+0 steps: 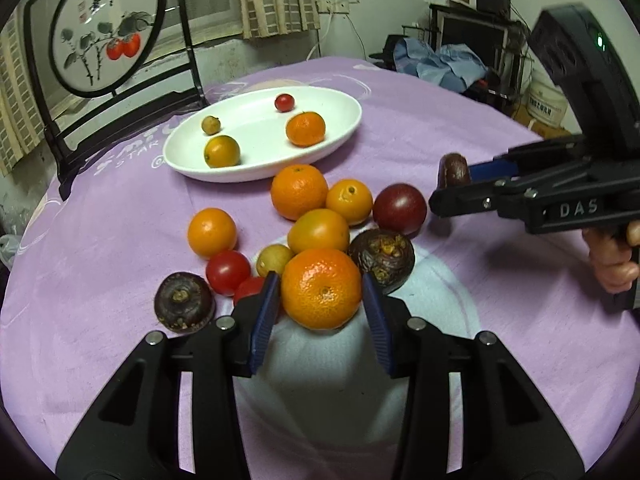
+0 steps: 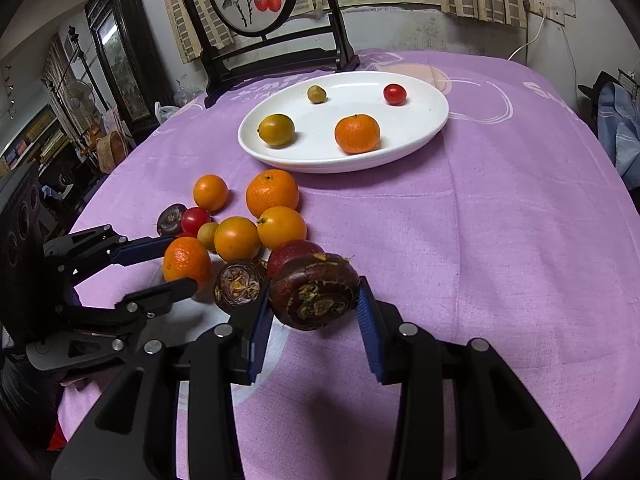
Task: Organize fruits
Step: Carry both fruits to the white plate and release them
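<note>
While the left gripper (image 1: 321,292) clamped a mandarin (image 1: 321,289) between its pads, the right gripper (image 2: 312,300) held a mangosteen (image 2: 314,297) — the white plate (image 2: 424,136) lay well beyond both.

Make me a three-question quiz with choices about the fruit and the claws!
1. Where is the plate?
A. beyond the fruit pile
B. under the pile
C. on the chair

2. How many fruits are on the plate?
A. two
B. four
C. six

3. What is the right claw doing?
A. gripping a dark purple fruit
B. hanging empty
C. gripping a tomato

Answers: 1 A, it sits farther back on the purple cloth. 2 B, two orange ones, a small green one and a red one lie in it. 3 A, its blue pads press both sides of the purple fruit, while the left claw hugs an orange.
</note>
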The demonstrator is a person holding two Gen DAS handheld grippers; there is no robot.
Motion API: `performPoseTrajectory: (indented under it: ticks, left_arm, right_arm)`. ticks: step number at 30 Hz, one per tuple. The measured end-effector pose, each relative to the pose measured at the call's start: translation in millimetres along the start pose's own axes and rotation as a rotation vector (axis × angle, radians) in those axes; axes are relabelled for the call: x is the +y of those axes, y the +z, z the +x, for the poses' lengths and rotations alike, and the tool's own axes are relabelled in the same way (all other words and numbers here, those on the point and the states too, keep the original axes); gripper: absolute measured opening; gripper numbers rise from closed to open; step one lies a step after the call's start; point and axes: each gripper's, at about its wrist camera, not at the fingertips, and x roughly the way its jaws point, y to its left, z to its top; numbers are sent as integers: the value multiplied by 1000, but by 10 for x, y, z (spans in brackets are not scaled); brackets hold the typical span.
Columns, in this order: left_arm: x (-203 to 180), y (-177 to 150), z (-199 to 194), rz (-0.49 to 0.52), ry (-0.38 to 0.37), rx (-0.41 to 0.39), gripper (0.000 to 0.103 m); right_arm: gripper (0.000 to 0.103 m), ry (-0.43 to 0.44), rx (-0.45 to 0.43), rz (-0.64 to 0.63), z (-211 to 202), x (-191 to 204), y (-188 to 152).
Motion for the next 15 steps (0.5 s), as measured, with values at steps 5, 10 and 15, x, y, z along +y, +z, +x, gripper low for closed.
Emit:
performPoseTrajectory:
  ticks: [5, 10, 15]
  left_arm:
    - [113, 68, -142, -75, -50, -48, 43]
    - [382, 375, -133, -162, -8, -90, 43]
    - [714, 864, 148, -232, 38, -105, 43]
  right_arm:
    - [41, 29, -73, -15, -68, 22, 45]
    - [41, 23, -182, 19, -21, 6, 323]
    - [41, 23, -195, 63, 283, -38, 785]
